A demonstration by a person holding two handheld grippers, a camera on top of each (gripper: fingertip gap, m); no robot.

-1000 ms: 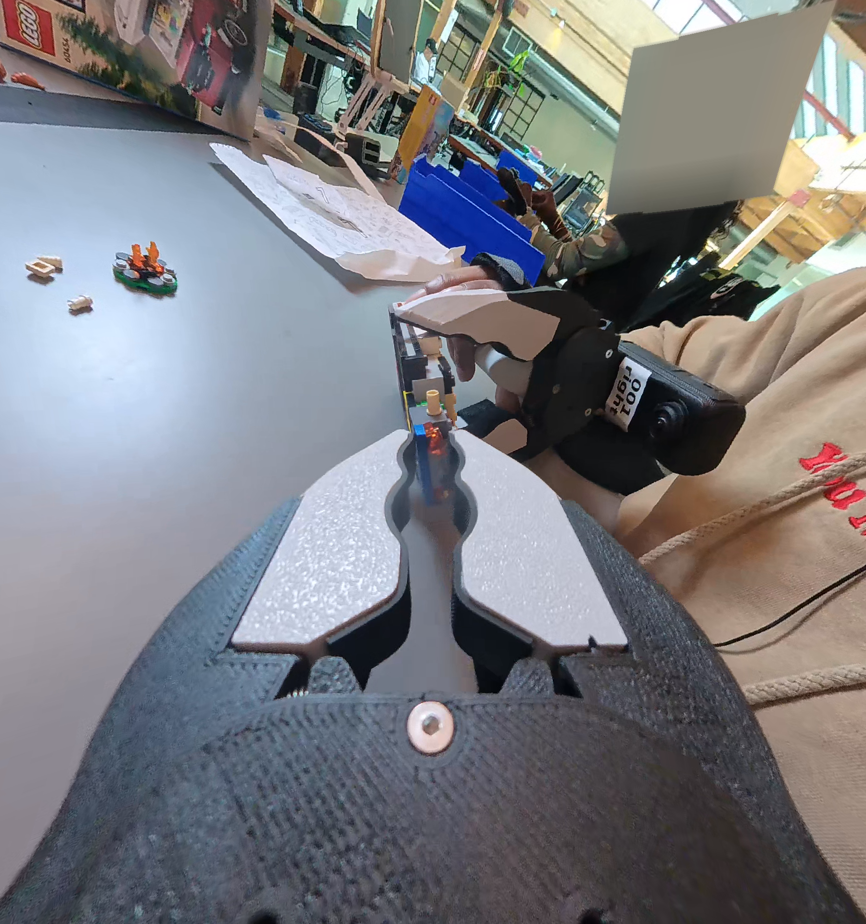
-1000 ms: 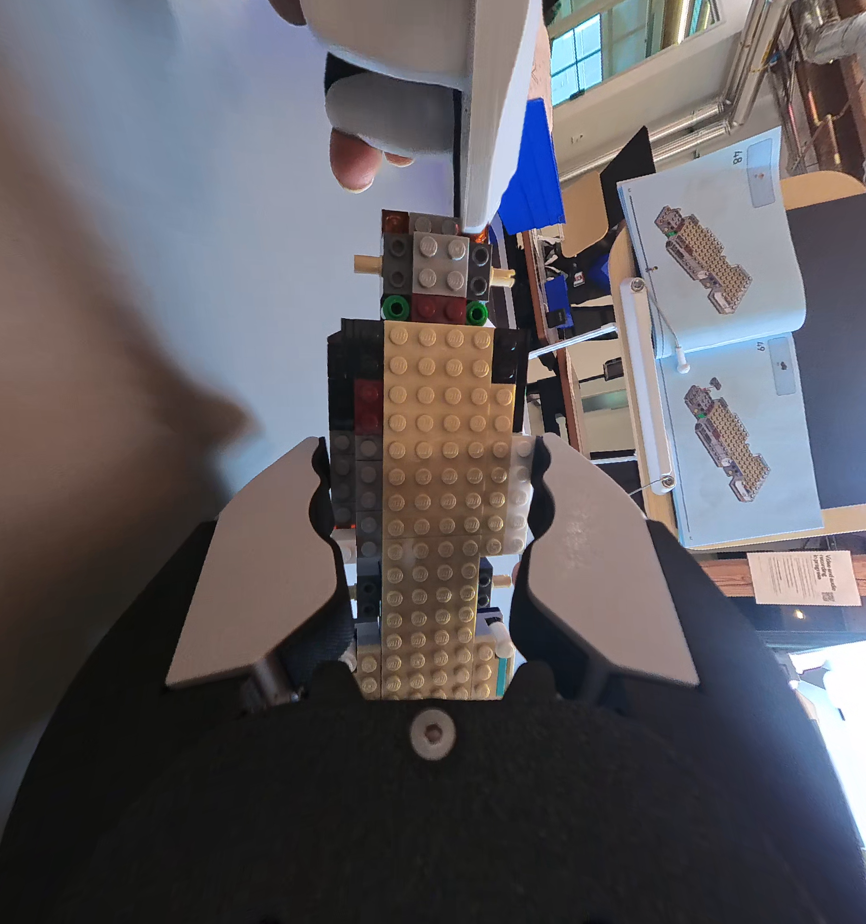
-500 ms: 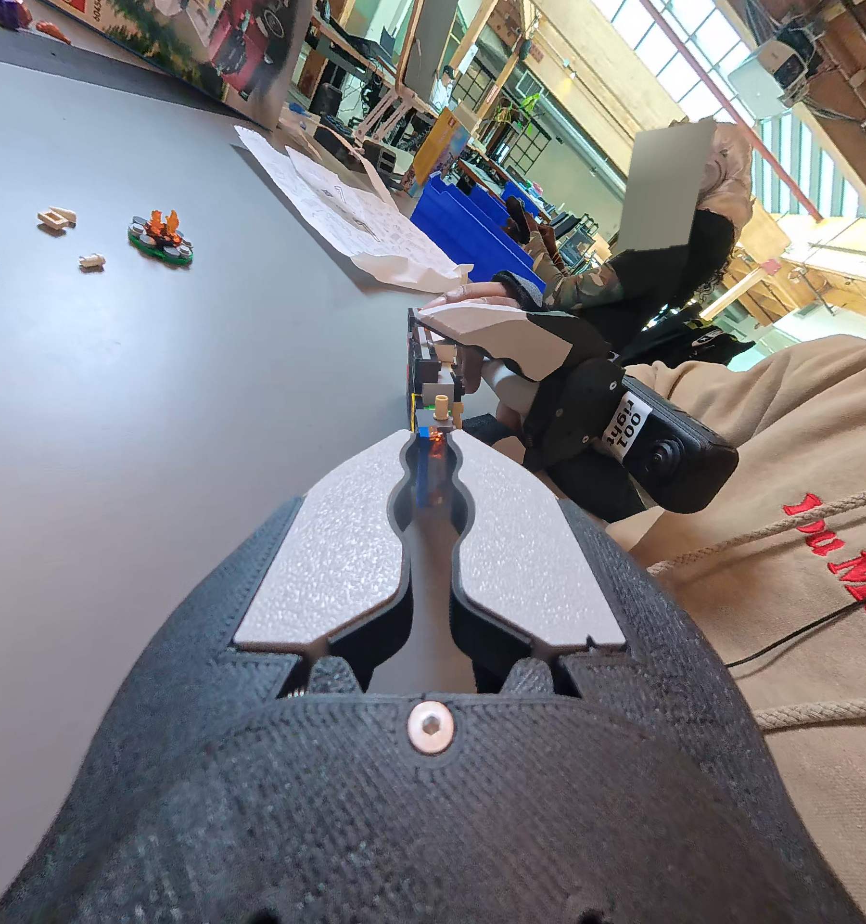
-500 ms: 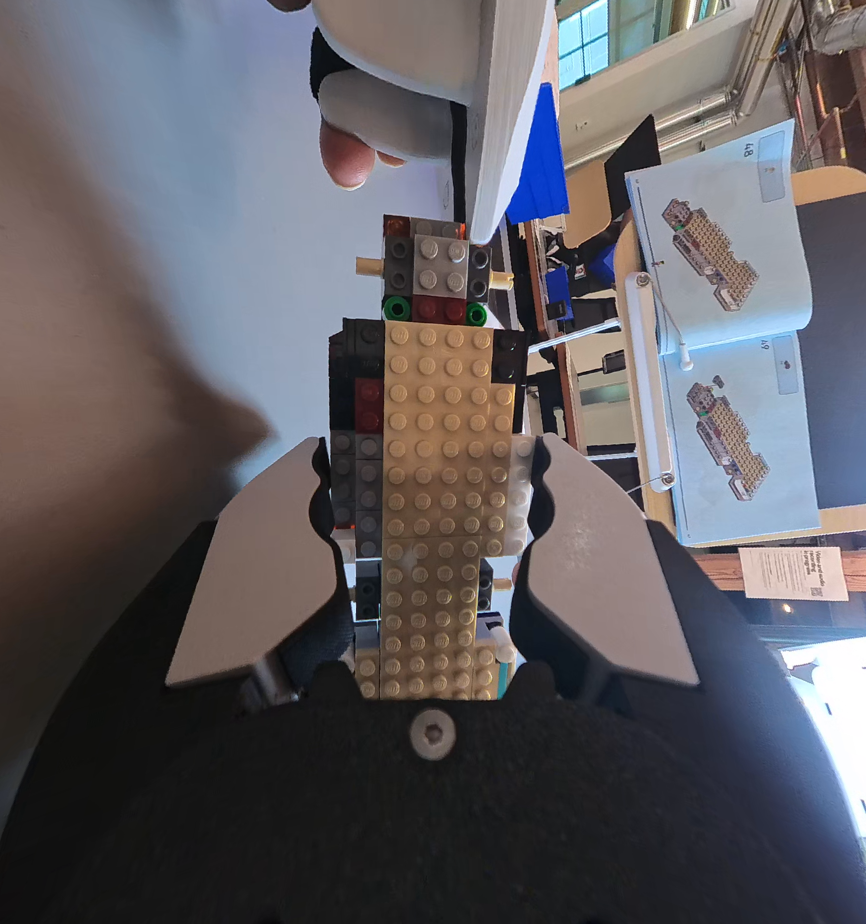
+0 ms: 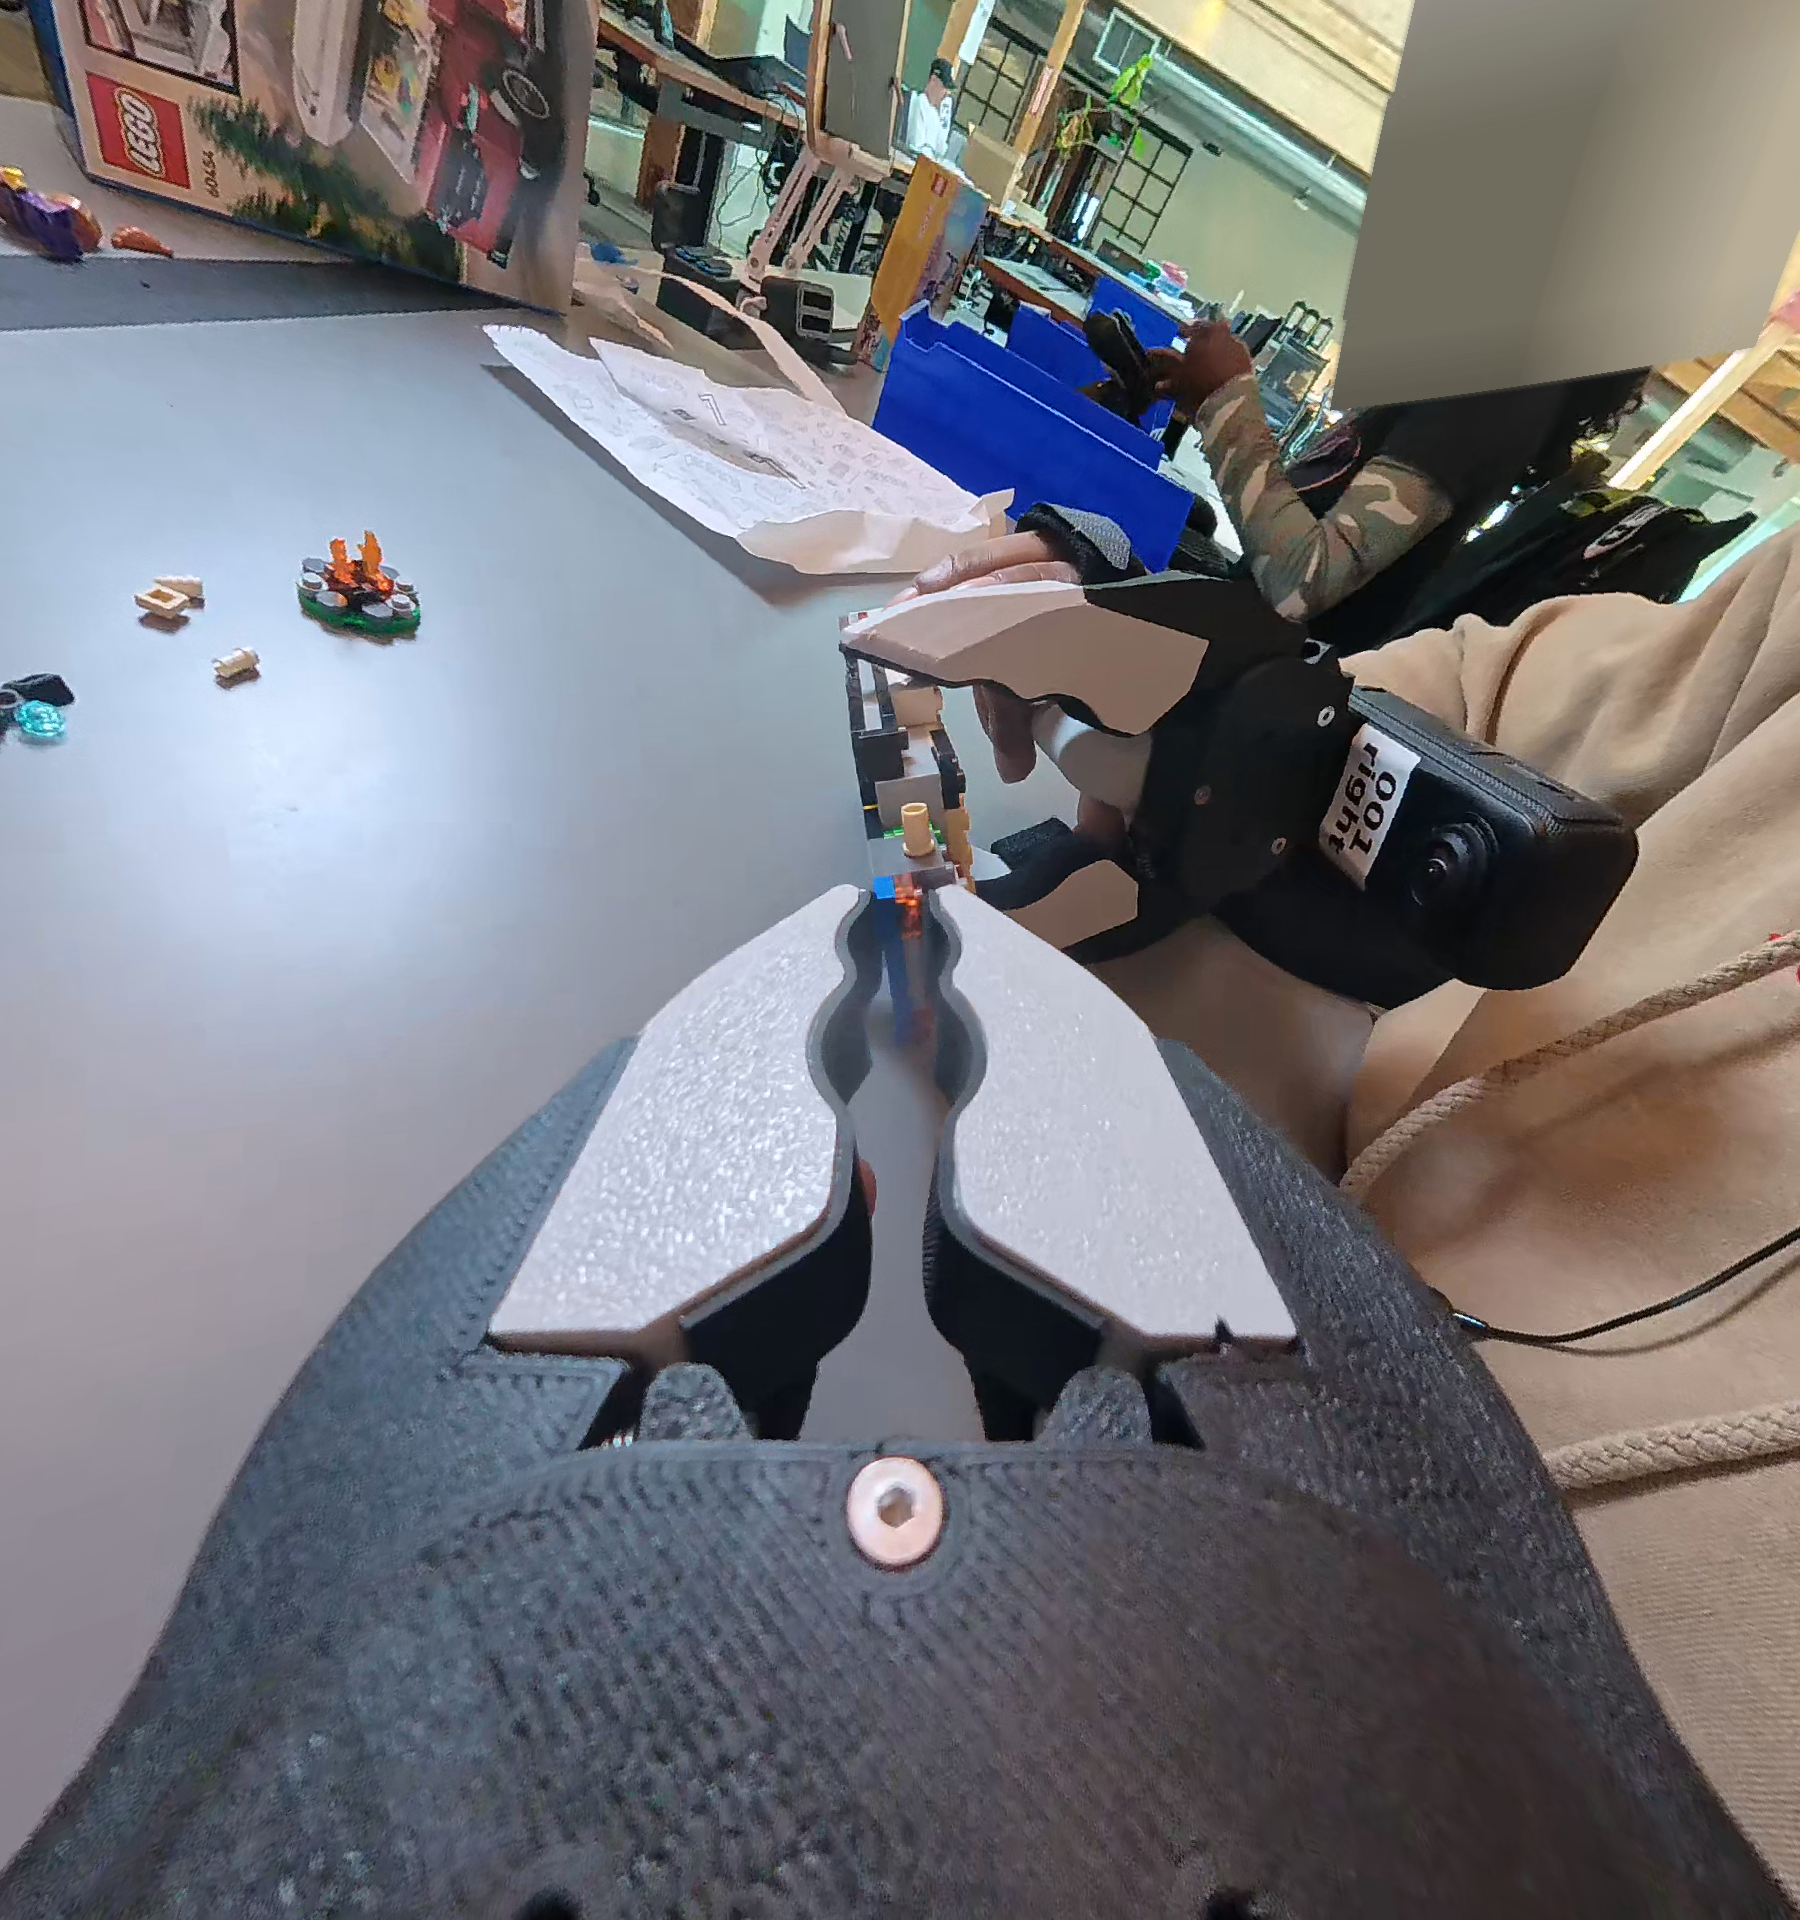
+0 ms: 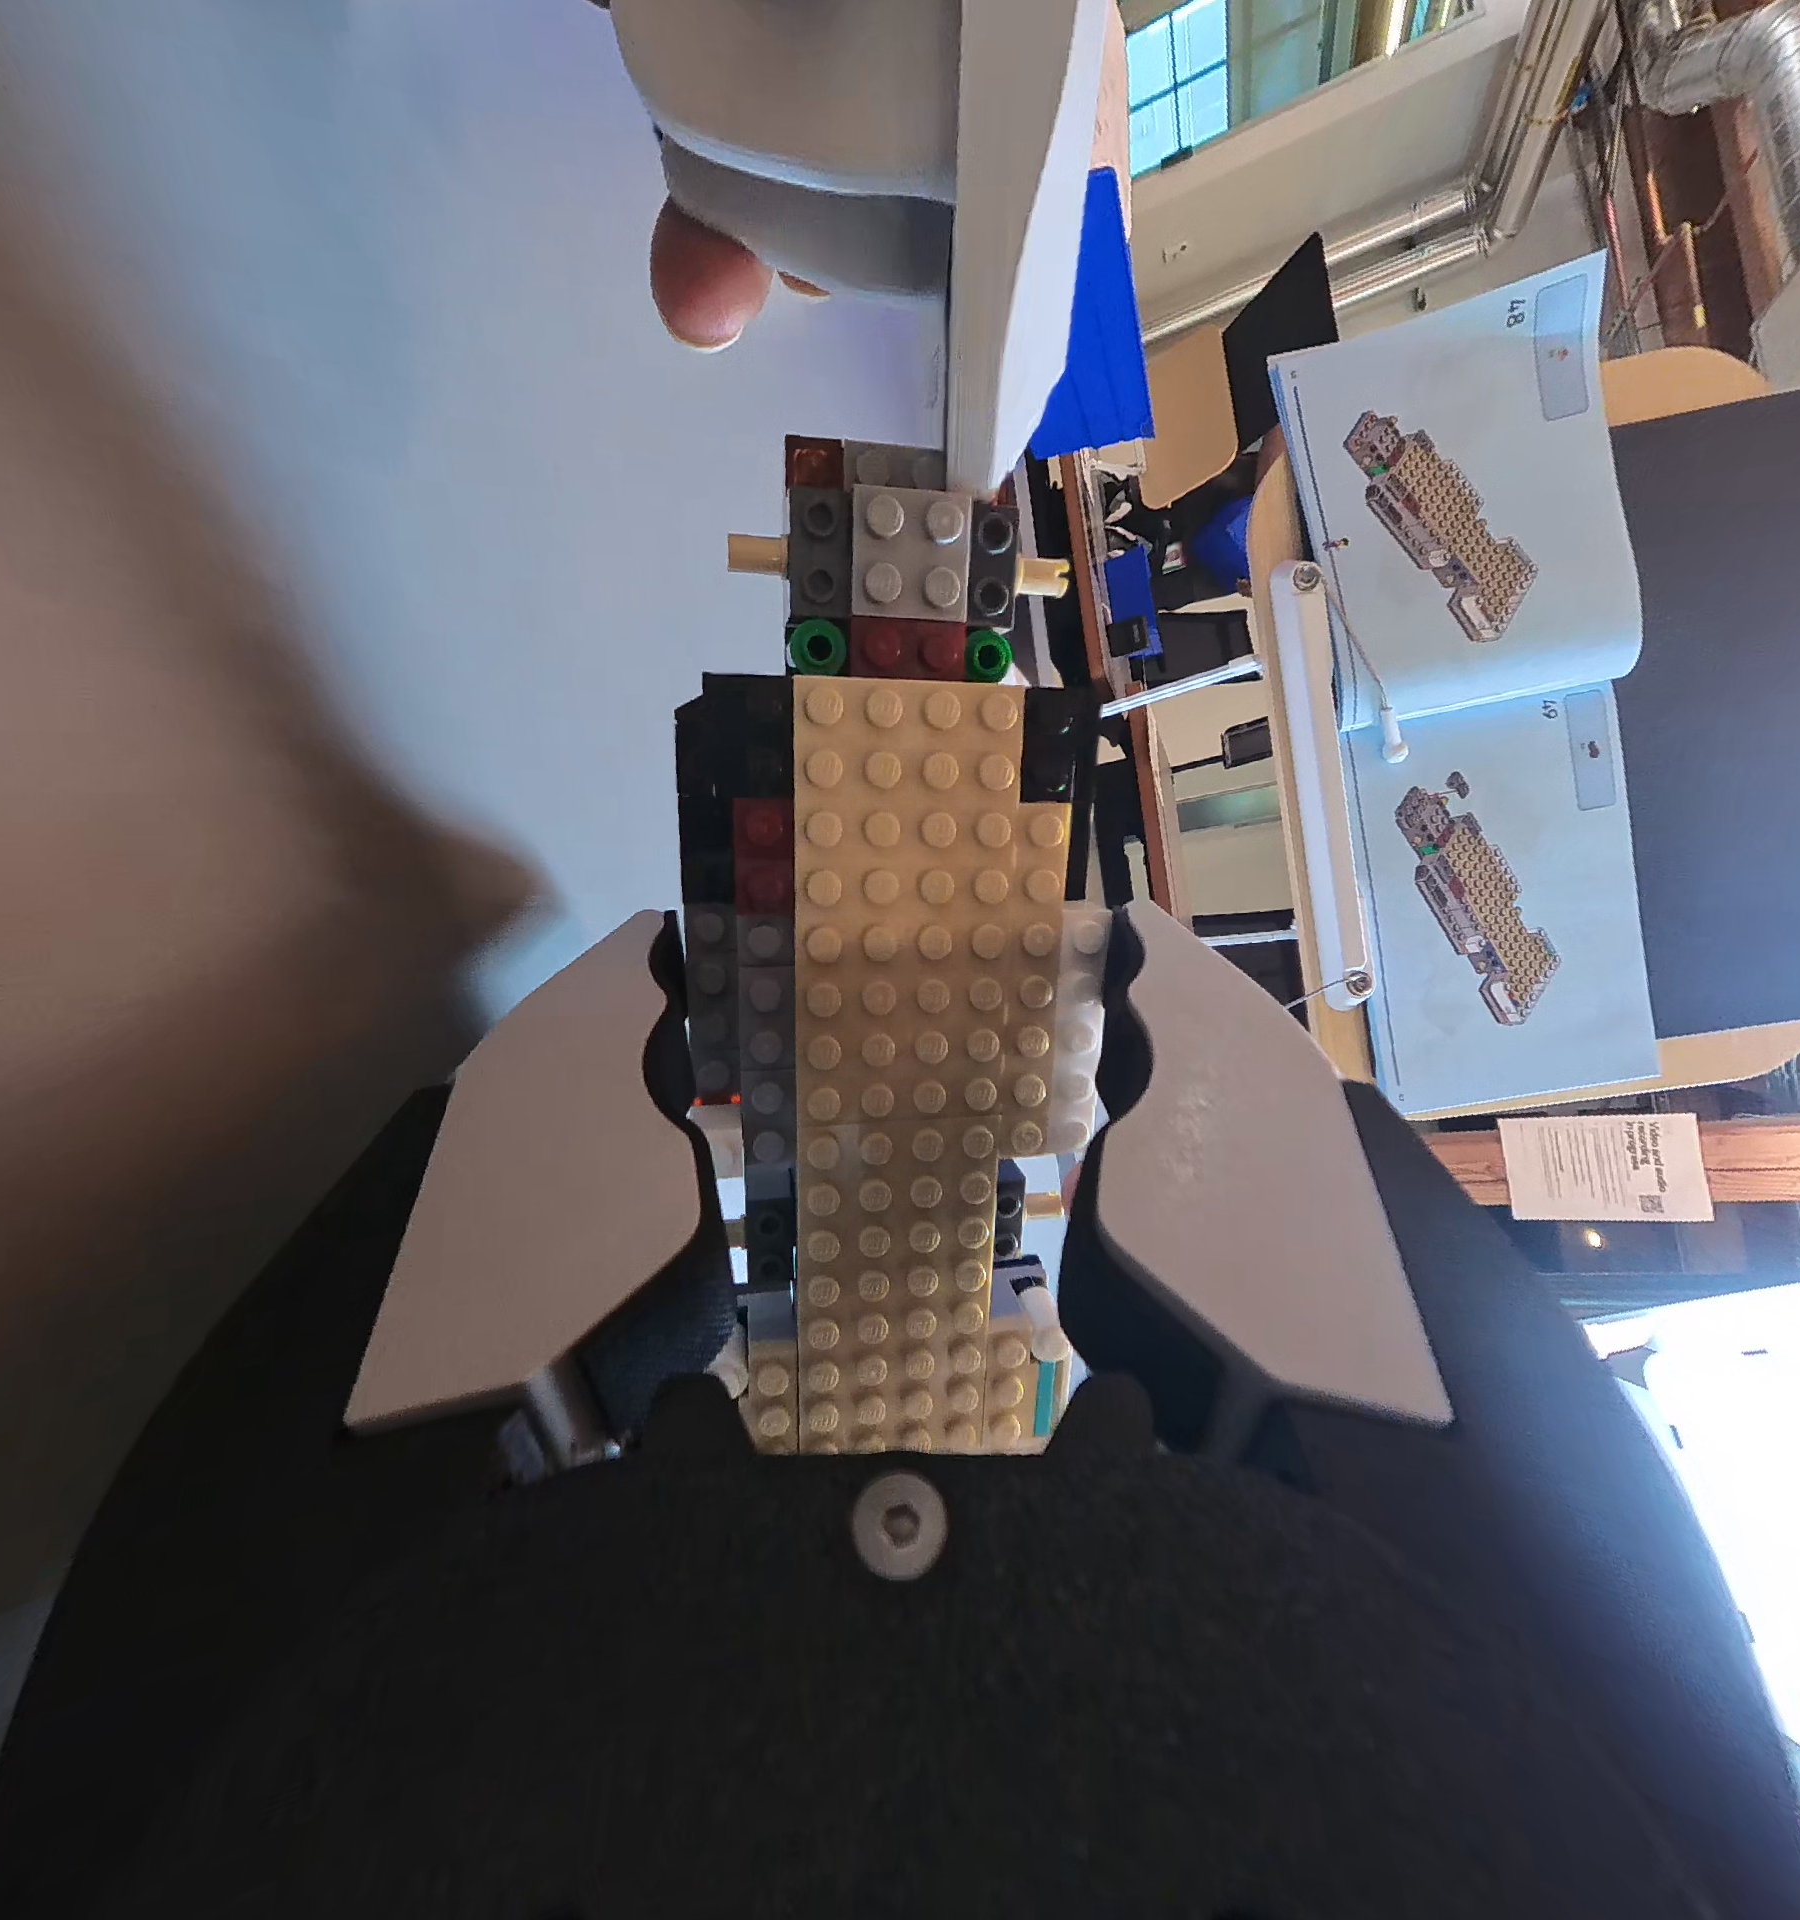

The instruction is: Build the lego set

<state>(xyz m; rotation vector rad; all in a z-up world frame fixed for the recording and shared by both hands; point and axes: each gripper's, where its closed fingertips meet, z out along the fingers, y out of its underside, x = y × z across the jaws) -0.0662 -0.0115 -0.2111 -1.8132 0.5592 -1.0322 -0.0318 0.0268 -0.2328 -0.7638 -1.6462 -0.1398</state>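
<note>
**Left wrist view**
- Left claw point(image 5: 901, 906): closed on a small blue-and-orange piece point(image 5: 904, 951), pads pressing both faces. Gap looks a touch narrower than a sec ago. Piece sits at the near end of the model point(image 5: 891, 769), touching it.
- Right claw point(image 5: 932, 774): clamped across the model from the right, held just above the table point(image 5: 356, 987).
- View has tilted since; box point(image 5: 335, 114) shows more. Claws and model keep the same relation.
- Also on the table, well apart: small green-and-orange build point(image 5: 359, 592), loose tan bits point(image 5: 169, 601), paper sheet point(image 5: 730, 447).

**Right wrist view**
- Right claw: gripping the model by its sides, one pad on the grey edge, the other on the white edge. No visible change in hold.
- Model: tan studded top, pointing away from the cam. Far end meets the white finger point(image 6: 1021, 260) of the left claw.
- Booklet point(image 6: 1478, 675) open on a stand, off to the right.
</note>
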